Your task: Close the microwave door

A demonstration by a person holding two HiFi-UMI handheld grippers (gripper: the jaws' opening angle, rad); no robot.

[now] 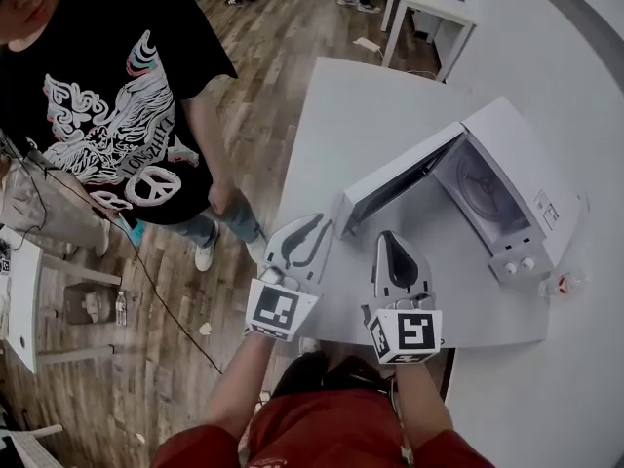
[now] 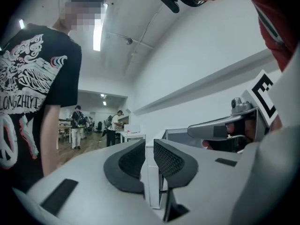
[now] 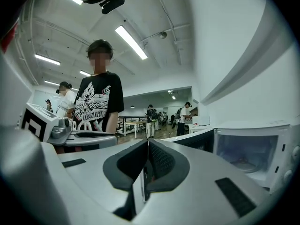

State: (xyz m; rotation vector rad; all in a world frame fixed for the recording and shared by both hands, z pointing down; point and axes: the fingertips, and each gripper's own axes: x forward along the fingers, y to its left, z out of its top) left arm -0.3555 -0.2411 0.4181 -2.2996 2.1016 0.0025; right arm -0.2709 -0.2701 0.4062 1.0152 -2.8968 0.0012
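Microwave (image 1: 509, 169) sits at the right of the white surface (image 1: 351, 105) in the head view, and we see its door (image 1: 400, 178) swung wide open, the free edge reaching toward us. The left gripper (image 1: 320, 225) lies just beside that free edge, and the right gripper (image 1: 388, 236) is a little to its right, in front of the open cavity. Both point away from us. A person in a black T-shirt (image 1: 117, 115) stands on the wooden floor (image 1: 263, 27) to the left.

In the left gripper view, we find the left gripper (image 2: 149, 144) with its fingers nearly together, only a thin slit between them and nothing clamped. The door (image 2: 153, 182) shows edge-on through that slit, close ahead; we cannot tell whether it touches. The right gripper (image 2: 197, 128) is alongside at the right.

In the right gripper view, the right gripper (image 3: 147, 145) has its fingers pressed together on nothing. The door (image 3: 201, 142) and the lit cavity of the microwave (image 3: 248, 153) lie to the right, and the left gripper (image 3: 93, 137) to the left.
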